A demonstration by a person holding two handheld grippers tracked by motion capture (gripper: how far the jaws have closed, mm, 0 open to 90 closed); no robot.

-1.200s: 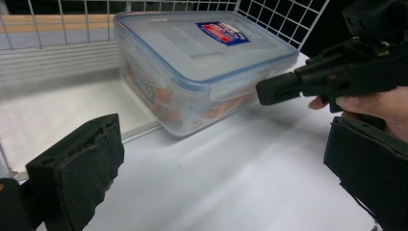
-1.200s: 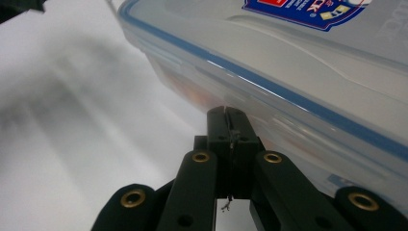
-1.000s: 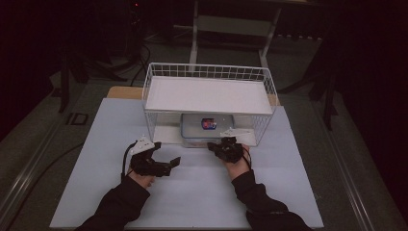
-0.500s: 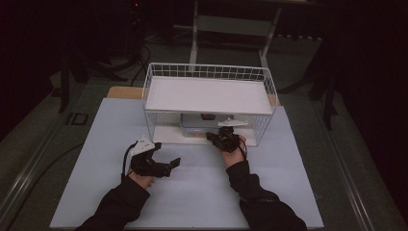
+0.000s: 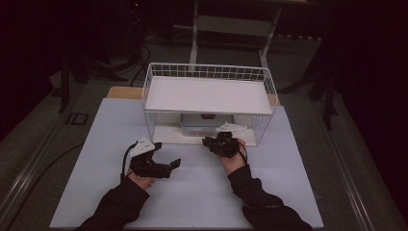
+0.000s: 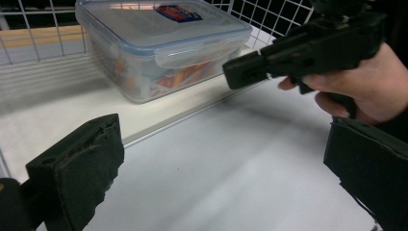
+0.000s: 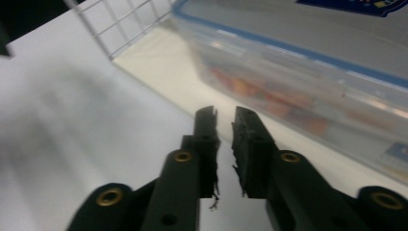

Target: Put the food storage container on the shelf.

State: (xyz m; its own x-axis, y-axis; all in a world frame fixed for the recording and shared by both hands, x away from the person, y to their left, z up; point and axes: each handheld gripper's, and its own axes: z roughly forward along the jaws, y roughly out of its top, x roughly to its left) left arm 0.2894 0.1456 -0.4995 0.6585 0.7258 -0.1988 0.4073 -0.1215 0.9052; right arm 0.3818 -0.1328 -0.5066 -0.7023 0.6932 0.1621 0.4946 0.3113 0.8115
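Note:
A clear plastic food container with a blue-rimmed lid and colourful contents stands on the bottom shelf of a white wire rack. My right gripper sits at the rack's front edge, just short of the container. Its jaws have just been opening and stand a narrow gap apart with nothing between them. My left gripper rests on the white table to the left, wide open and empty. It faces the container and the right gripper.
The rack has a white upper shelf and wire walls at the sides and back, with its front side open. A white table top runs in front of it, with dark floor and cables around the table.
The right gripper has edged slightly toward the rack's front opening. The left hand has stayed where it was.

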